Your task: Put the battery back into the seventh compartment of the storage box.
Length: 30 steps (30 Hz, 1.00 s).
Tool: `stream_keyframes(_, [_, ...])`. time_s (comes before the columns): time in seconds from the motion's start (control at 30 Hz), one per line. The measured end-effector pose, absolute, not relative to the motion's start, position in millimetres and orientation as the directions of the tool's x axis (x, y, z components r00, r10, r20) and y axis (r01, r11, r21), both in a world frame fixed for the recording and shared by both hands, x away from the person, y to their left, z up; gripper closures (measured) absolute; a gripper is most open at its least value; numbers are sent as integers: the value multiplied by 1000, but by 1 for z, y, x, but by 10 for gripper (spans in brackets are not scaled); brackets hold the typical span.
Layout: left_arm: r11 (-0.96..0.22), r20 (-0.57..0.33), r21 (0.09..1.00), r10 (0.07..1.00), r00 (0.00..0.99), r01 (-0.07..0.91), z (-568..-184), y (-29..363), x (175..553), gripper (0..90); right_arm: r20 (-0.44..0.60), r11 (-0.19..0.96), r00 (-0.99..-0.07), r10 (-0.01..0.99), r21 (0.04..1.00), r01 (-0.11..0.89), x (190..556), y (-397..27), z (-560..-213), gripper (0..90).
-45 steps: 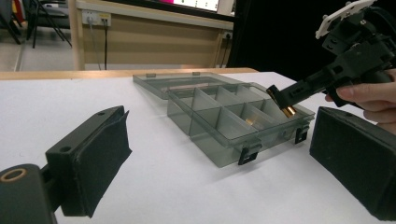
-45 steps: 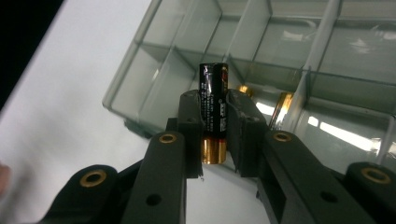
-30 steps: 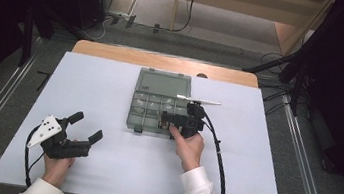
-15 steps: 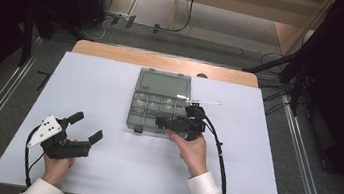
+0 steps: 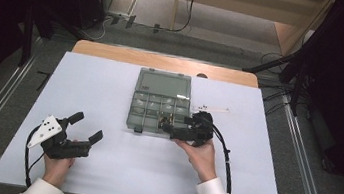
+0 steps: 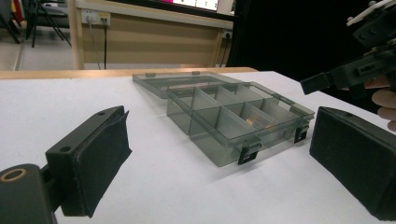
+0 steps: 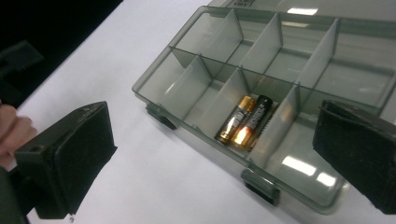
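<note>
A smoky clear compartment box lies open at mid-table, its lid folded flat behind. Two batteries, gold and black, lie side by side in a front compartment. My right gripper hovers at the box's front right corner, pointing left. In the right gripper view it is open; its jaws have just been opening and nothing is gripped between the pads. My left gripper rests open on the near left of the table, aimed at the box, nothing in it.
A white mat covers the table, with a wooden edge at the back. A thin white strip lies just right of the box. Dark floor and metal rails flank the table.
My right gripper has drawn back a little from over the box toward the near side, and its jaws stand wider. The left gripper has not moved.
</note>
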<state>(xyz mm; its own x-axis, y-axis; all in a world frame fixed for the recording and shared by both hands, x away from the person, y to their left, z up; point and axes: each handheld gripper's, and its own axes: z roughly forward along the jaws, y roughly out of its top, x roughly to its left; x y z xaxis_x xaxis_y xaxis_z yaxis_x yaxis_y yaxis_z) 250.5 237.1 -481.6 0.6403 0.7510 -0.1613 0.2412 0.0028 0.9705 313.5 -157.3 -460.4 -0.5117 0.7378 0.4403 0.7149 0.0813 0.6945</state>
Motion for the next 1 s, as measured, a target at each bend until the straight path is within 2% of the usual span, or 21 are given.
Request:
stream_keyframes(0.23, [-1, -159, 971, 752, 640, 241, -481, 237, 250, 45, 256, 164, -586, 769, 807, 567, 291, -163, -458, 0])
stream_keyframes(0.37, [-3, -157, 970, 753, 639, 241, -482, 237, 250, 45, 170, 205, -600, 782, 838, 505, 280, -167, -460, 0])
stream_keyframes(0.73, [-6, -153, 971, 754, 638, 240, -482, 237, 250, 45, 166, 183, -569, 805, 844, 504, 264, -193, -477, 0])
stream_keyframes(1.0, [-6, -154, 970, 754, 638, 241, -482, 237, 250, 45, 158, 134, -549, 821, 880, 455, 254, -211, -483, 0])
